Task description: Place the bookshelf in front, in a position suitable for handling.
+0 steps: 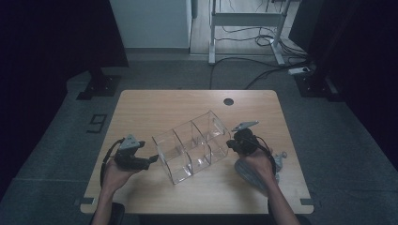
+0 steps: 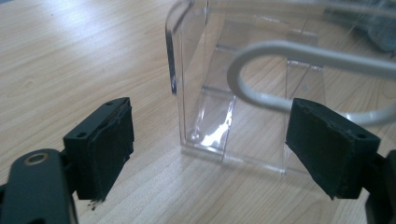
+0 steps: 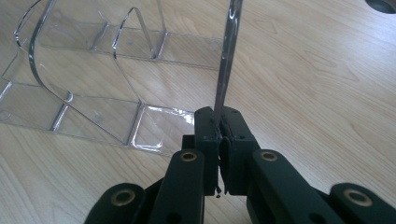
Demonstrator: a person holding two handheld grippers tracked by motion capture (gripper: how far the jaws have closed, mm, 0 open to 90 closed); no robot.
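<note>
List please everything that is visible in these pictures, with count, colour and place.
Clear organizer: one, transparent plastic with several compartments, middle of the table, set at an angle.
Table: one, light wood, with a dark round hole near its far edge.
Grey object: one, on the table by the right hand; too dim to identify.
White desk frame: one, on the floor behind, with cables.
Left gripper: one, black, jaws open, just before the organizer's near corner.
Right gripper: one, black, shut on an organizer wall.
Hands: two, one behind each gripper.
</note>
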